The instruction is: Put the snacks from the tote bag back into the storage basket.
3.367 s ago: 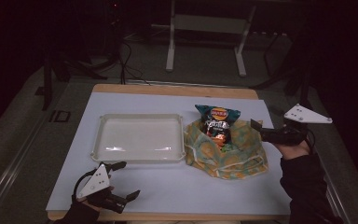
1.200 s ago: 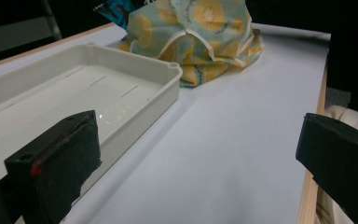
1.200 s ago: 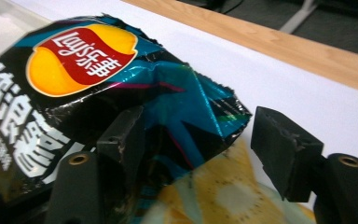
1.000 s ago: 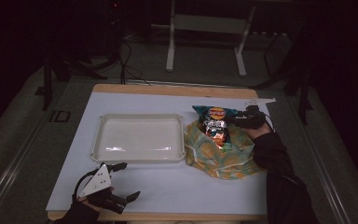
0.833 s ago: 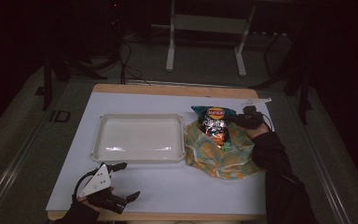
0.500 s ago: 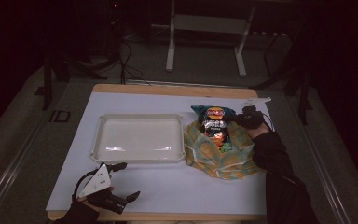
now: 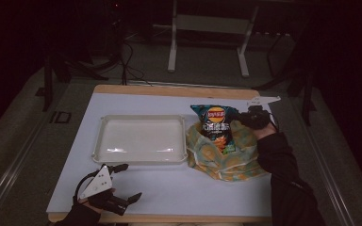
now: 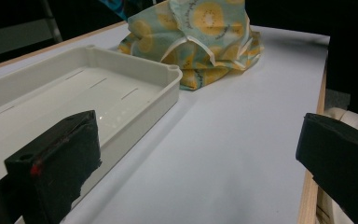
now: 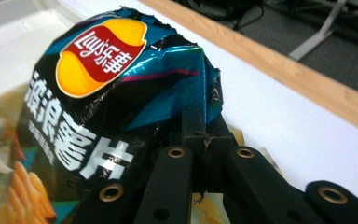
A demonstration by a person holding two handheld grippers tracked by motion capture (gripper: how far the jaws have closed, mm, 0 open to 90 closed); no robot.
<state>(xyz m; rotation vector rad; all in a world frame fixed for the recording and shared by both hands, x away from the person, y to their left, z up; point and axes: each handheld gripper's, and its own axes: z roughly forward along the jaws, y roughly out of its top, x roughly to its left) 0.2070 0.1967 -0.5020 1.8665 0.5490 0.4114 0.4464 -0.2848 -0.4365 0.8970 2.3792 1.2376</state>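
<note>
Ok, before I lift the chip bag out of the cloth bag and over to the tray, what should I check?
1. Right gripper shut on the Lay's chip bag at its top corner: ok.
2. Chip bag free of the kiwi-print cloth bag: not ok, its lower part sits inside.
3. White tray empty: ok.
4. Left gripper clear of the path, open at the near table edge: ok.
5. Grip firm enough for the lift: cannot tell.
</note>
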